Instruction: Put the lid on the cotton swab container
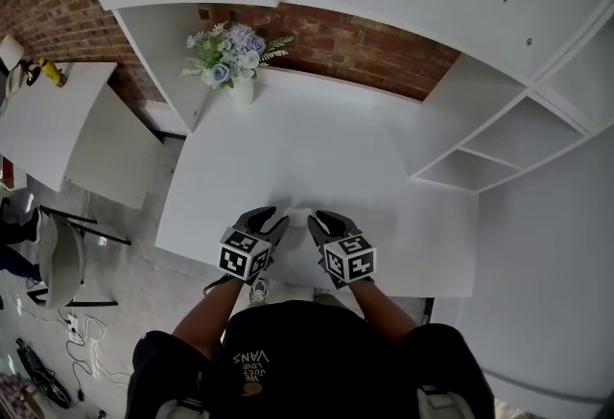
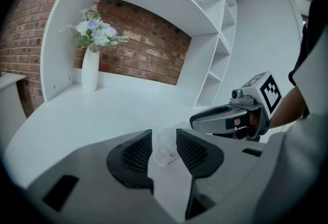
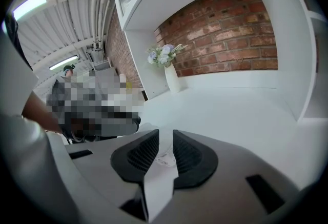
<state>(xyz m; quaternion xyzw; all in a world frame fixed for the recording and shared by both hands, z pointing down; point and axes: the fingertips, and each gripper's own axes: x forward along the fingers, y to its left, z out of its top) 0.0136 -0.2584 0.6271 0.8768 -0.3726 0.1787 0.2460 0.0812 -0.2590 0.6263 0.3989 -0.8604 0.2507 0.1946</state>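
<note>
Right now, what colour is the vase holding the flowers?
White; the vase shows best in the left gripper view.

- "VANS" is printed in pale letters on the back of the person's black shirt (image 1: 251, 357), seen upside down; the smaller lines beside it cannot be read.
- Dark print is seen on the clear container (image 2: 165, 150), too small to read.
- Coded square markers, carrying no letters, are borne on the left cube (image 1: 244, 256) and the right cube (image 1: 350, 260).
</note>
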